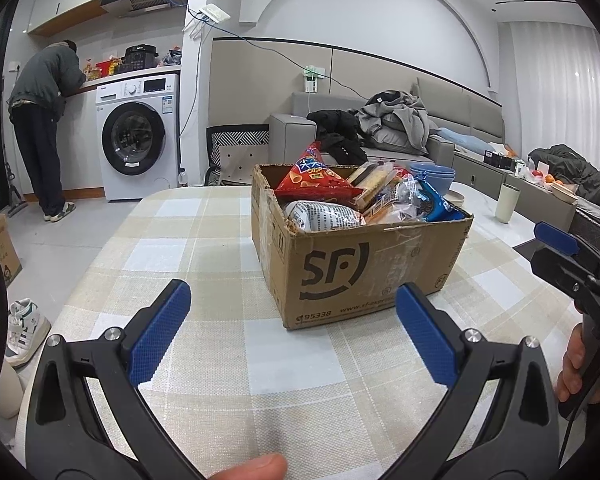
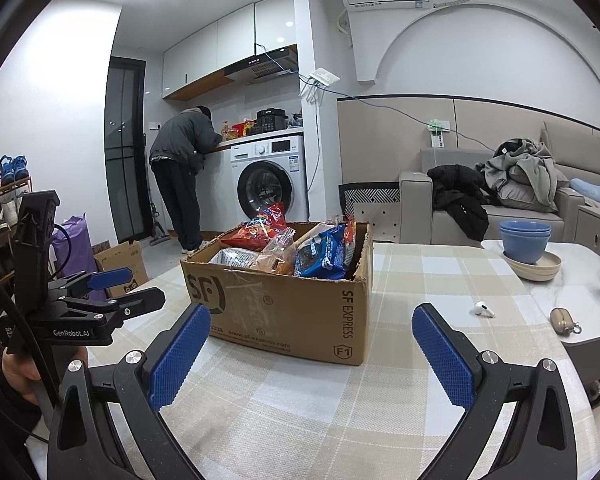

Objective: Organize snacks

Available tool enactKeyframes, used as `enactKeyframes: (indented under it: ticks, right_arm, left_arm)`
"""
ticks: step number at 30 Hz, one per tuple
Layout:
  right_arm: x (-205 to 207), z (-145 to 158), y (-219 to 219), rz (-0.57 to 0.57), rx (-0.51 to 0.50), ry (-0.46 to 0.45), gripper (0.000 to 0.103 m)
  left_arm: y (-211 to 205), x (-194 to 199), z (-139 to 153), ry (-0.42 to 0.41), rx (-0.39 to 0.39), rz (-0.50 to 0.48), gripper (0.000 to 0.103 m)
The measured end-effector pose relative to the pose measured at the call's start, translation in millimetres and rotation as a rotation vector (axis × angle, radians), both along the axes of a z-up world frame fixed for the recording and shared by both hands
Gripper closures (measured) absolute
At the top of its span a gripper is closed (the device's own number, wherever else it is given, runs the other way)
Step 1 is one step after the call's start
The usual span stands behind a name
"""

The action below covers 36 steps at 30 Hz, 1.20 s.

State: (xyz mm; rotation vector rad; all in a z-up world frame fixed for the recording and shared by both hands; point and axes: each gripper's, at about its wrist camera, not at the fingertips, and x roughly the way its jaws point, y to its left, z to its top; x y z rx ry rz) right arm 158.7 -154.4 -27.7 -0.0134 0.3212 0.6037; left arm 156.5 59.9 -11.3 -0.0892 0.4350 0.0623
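The cardboard box (image 1: 364, 256) is taken as landmark on the checked tablecloth (image 1: 204, 272). Short of its near left side the left gripper (image 1: 294, 320) is held, jaws spread and empty. Inside the box the snacks are heaped: a red crisp bag (image 1: 320, 182) at the back left, a white packet (image 1: 320, 216) in front of it, a blue packet (image 2: 324, 252) toward the right. Short of the box's near right side the right gripper (image 2: 312, 350) is held, jaws likewise spread and empty. This heap fits either a filled box or one awaiting sorting; any grasp is best taken on a topmost bag's edge, lightly.

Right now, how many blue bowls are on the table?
2, it seems: blue bowls nested in one stack on a beige plate, behind the cardboard box. More may hide inside.
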Motion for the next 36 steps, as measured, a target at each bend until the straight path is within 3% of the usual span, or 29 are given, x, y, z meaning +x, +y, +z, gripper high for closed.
enactKeyframes:
  ticks: [36]
  right_arm:
    - [-0.9, 0.4, 0.4, 0.001, -0.005, -0.004, 0.0]
  left_arm:
    - [-4.6, 0.2, 1.4, -0.011, 0.016, -0.015, 0.001]
